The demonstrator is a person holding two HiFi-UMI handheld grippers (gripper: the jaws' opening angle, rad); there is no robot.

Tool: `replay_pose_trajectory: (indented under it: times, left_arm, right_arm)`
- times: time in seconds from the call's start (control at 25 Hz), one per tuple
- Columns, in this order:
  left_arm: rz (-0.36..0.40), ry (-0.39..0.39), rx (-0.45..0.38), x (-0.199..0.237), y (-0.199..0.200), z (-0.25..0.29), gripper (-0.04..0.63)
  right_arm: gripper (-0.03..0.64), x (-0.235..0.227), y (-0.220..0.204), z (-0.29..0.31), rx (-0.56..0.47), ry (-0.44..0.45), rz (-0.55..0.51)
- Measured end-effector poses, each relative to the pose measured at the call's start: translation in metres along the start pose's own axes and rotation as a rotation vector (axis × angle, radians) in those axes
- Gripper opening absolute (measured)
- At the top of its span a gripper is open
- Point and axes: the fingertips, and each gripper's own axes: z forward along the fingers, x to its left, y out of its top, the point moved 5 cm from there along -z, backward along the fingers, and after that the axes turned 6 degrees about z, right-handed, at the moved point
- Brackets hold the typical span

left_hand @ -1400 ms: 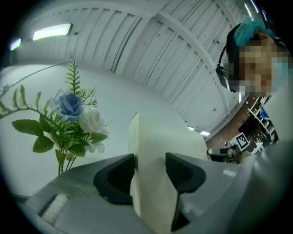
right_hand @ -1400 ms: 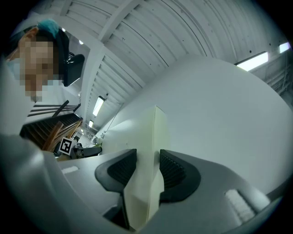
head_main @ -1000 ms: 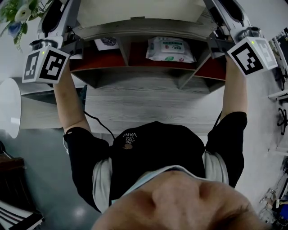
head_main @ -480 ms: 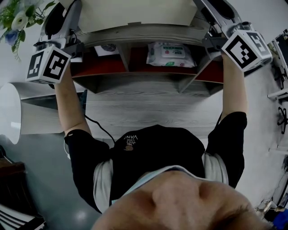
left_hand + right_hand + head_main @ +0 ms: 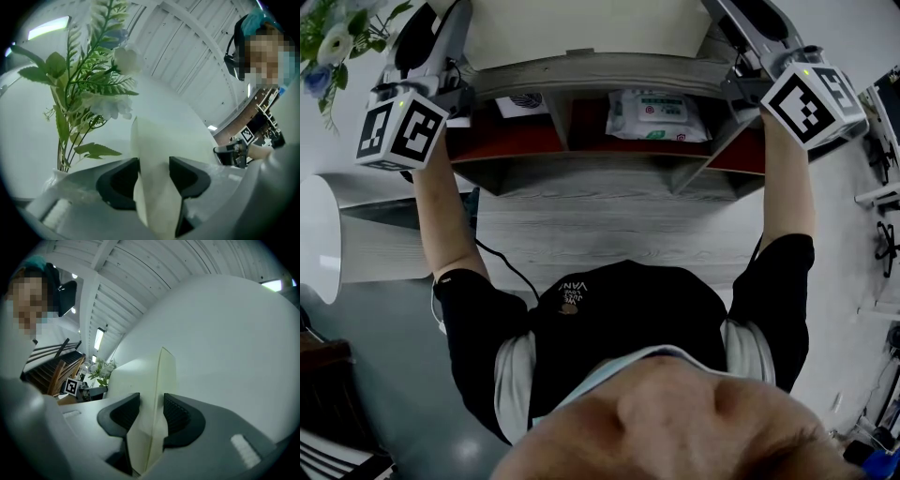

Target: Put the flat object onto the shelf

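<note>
A flat cream board (image 5: 581, 28) is held level above the top of the grey shelf (image 5: 609, 70), at the upper edge of the head view. My left gripper (image 5: 455, 37) is shut on its left edge. My right gripper (image 5: 727, 28) is shut on its right edge. In the left gripper view the board (image 5: 150, 154) stands on edge between the dark pads of that gripper (image 5: 153, 168). The right gripper view shows the same board (image 5: 145, 380) clamped in the right gripper (image 5: 151, 404). Whether the board touches the shelf top cannot be made out.
The shelf has red-lined compartments; a packet of wipes (image 5: 656, 112) lies in the middle one and a small white item (image 5: 520, 101) in the left. Flowers (image 5: 328, 47) stand at far left, close to the left gripper. A grey table (image 5: 609, 225) lies under the shelf.
Both grippers and the board have shifted slightly up and inward since a second ago. Over the last half second they have barely moved. Both grips are unchanged.
</note>
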Motion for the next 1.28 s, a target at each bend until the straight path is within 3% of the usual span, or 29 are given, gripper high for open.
replay_pose_trajectory:
  times: [0.4, 1.16, 1.28]
  left_arm:
    - [0.016, 0.012, -0.046, -0.004, 0.005, -0.002, 0.216]
    - [-0.012, -0.001, -0.046, -0.011, 0.009, -0.011, 0.232]
    - [-0.014, 0.005, -0.051, -0.011, 0.009, -0.012, 0.232]
  right_arm:
    - [0.155, 0.000, -0.001, -0.003, -0.027, -0.004, 0.016]
    - [0.193, -0.001, -0.003, -0.016, -0.041, -0.043, 0.053]
    - [0.198, 0.002, 0.000, -0.014, -0.064, -0.013, 0.055]
